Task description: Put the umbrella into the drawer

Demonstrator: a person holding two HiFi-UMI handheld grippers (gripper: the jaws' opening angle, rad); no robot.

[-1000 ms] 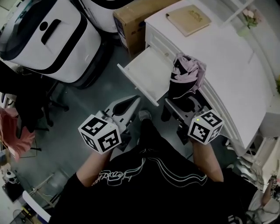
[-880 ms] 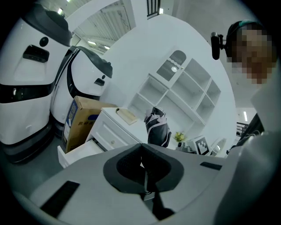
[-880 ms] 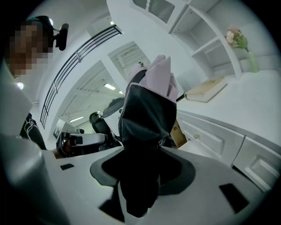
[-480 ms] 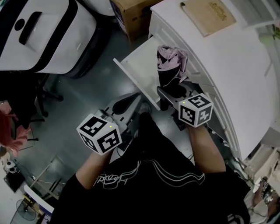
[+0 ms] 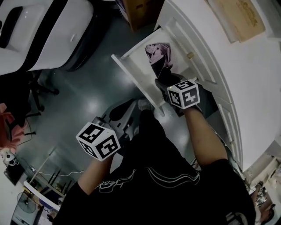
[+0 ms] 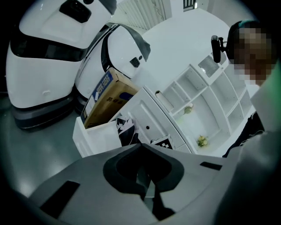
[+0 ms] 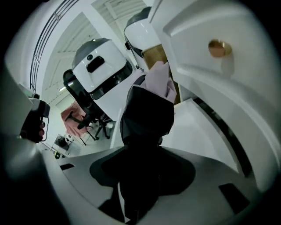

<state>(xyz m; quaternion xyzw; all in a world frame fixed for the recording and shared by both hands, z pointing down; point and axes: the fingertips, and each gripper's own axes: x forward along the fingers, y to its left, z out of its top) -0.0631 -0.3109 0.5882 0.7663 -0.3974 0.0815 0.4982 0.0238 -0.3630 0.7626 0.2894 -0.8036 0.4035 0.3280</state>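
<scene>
A folded black and pink umbrella point(image 5: 158, 55) is held by its dark lower end in my right gripper point(image 5: 164, 79), which is shut on it. The umbrella's pink end points over the open white drawer point(image 5: 131, 63) of the desk. In the right gripper view the umbrella point(image 7: 149, 114) fills the space between the jaws of the right gripper point(image 7: 142, 158), with the drawer point(image 7: 197, 127) just beyond it. My left gripper point(image 5: 131, 104) hangs lower left over the floor, shut and empty. From the left gripper point(image 6: 142, 149), the drawer point(image 6: 94, 138) and umbrella point(image 6: 127, 132) show ahead.
The white desk point(image 5: 246, 74) runs along the right, with a wooden board point(image 5: 239, 17) on top and a brass knob point(image 7: 218, 47) on its front. A cardboard box point(image 5: 140, 11) and big white machines point(image 5: 39, 30) stand beyond the drawer. A dark chair point(image 5: 30, 94) is at left.
My right gripper has carried the umbrella down and forward, from beside the desk front to over the open drawer. The left gripper has sunk a little and stays shut.
</scene>
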